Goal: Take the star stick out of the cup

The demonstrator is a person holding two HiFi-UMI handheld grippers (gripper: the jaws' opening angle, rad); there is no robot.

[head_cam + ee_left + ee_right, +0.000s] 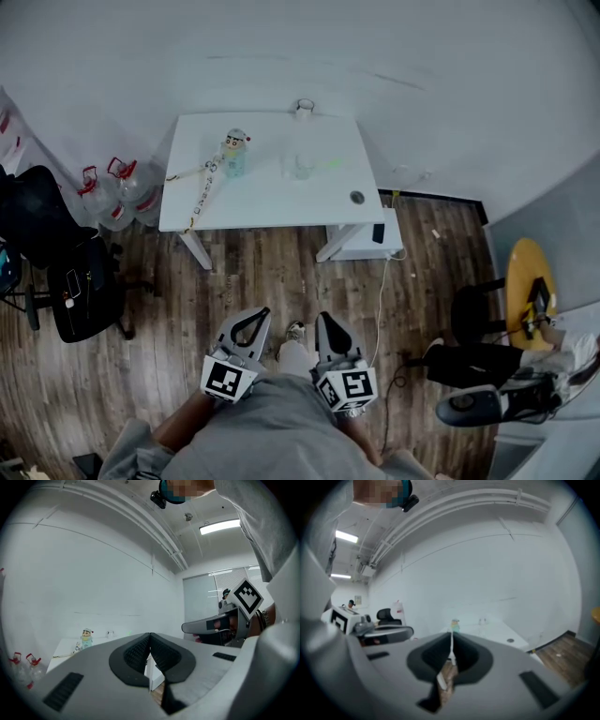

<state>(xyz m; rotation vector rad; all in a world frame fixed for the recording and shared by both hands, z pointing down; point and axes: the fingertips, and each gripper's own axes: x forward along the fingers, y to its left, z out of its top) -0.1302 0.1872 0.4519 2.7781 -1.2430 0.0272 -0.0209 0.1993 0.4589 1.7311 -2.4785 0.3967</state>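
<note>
A white desk stood against a pale wall in the upper middle of the head view, with wood-plank floor below it. Near the desk's middle sat a clear cup, so faint that its rim was hard to read. A thin greenish streak reaching right from it was probably the star stick, though no view showed it sharply. Left of the cup stood a small figurine, with a beaded cord trailing toward the desk's lower left corner. Both tools hung low in the frame, well apart from the desk. The left gripper had its jaws pressed together with nothing between them, and the right gripper had its jaws closed to a bare slit, also empty. The main risk looked to be the cup itself. Light and see-through, it could tip or skate across the smooth top if the stick were drawn out slantwise and dragged on the rim. A pull from one tool alone, with nothing steadying the cup, would make that likelier. Jaws opened late or aimed badly at so thin a stick could nudge it aside or knock the cup over. A reach swung in from the left might also clip the figurine.
</note>
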